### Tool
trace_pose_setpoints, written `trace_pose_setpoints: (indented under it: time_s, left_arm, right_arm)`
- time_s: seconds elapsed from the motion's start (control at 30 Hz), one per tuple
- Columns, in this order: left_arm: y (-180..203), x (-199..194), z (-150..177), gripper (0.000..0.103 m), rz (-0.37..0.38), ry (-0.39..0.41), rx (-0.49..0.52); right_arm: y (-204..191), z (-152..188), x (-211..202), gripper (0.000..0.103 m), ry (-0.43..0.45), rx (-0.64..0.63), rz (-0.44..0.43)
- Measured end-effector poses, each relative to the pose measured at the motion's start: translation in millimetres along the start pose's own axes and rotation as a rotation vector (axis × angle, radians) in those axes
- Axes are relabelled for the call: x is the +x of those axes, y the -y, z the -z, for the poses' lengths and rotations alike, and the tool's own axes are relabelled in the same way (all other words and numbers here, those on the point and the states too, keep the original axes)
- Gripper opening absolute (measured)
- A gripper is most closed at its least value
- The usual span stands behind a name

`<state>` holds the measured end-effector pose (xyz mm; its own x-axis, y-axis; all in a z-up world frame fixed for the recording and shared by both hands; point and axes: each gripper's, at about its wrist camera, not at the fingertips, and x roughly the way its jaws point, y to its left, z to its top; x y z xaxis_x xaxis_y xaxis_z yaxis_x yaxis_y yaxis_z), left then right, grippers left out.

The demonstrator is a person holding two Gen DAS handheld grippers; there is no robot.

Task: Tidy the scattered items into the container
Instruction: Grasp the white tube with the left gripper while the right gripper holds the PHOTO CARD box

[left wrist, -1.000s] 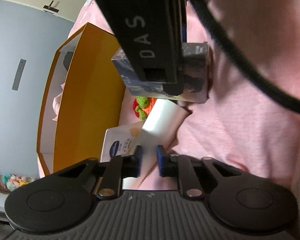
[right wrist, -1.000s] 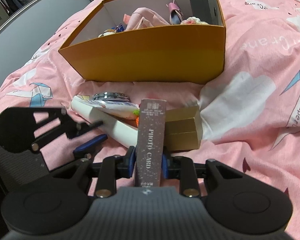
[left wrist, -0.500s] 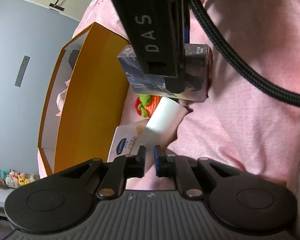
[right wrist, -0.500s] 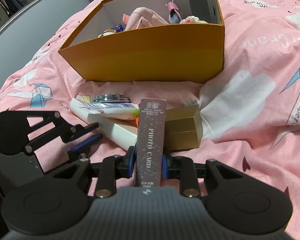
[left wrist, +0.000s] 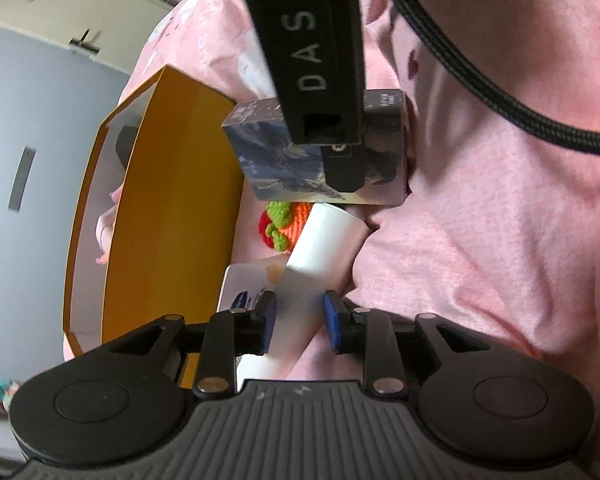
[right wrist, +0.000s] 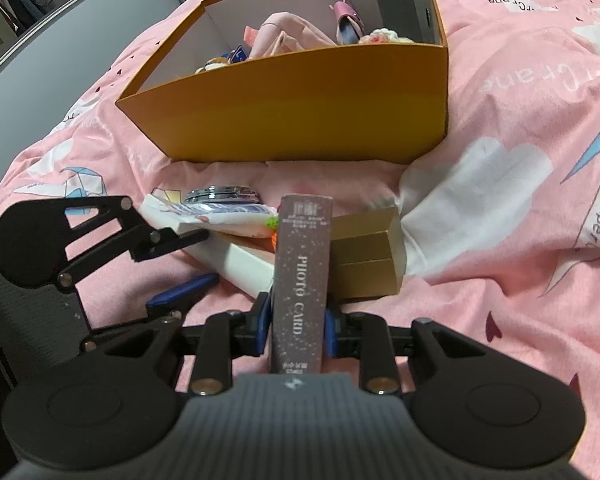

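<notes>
My right gripper (right wrist: 296,324) is shut on a tall mauve box marked PHOTO CARD (right wrist: 302,276), held upright just above the bed. The same box (left wrist: 276,160) shows in the left wrist view, under the right gripper's black body. My left gripper (left wrist: 298,316) is open, its blue pads on either side of the end of a long white box (left wrist: 324,236); I cannot tell if they touch it. The left gripper also shows in the right wrist view (right wrist: 188,260). The orange container (right wrist: 300,104) stands beyond, open, holding several items.
A soft white wipes pack (right wrist: 220,216) lies on the white box with a round metal tin (right wrist: 220,196) behind it. A gold box (right wrist: 368,260) sits right of the photo card box. A crocheted red, green and orange toy (left wrist: 284,224) lies between them. Pink bedding (right wrist: 520,200) lies all around.
My left gripper's jaws closed, then opened wider, and it moved forward so the white box's end now lies between them. The right gripper kept its hold and barely moved.
</notes>
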<state>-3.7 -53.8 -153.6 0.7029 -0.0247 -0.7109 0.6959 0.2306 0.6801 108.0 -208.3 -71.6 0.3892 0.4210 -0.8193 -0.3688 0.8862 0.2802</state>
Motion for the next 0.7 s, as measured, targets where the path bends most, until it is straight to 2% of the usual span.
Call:
trace_pose_setpoints:
  time_s: [0.17, 0.23, 0.4, 0.47, 0.7]
  left_arm:
    - [6.5, 1.1, 2.2, 0.038, 0.017, 0.02, 0.084]
    - [9.8, 22.1, 10.5, 0.04, 0.045, 0.019, 0.096]
    - [10.1, 22.2, 20.2, 0.048, 0.085, 0.011, 0.134]
    - [9.8, 26.7, 22.8, 0.048, 0.119, 0.003, 0.118]
    - [9.3, 40.3, 39.5, 0.05, 0.194, -0.003, -0.034]
  right_arm:
    - [0.1, 1.2, -1.4, 0.031, -0.001, 0.002, -0.002]
    - [0.4, 1.5, -2.4, 0.031, 0.0, 0.003, -0.003]
    - [1.9, 2.2, -2.8, 0.032, -0.002, 0.013, -0.007]
    - [1.8, 1.9, -2.5, 0.032, -0.002, 0.012, -0.008]
    - [6.3, 1.3, -3.0, 0.033, -0.002, 0.031, -0.018]
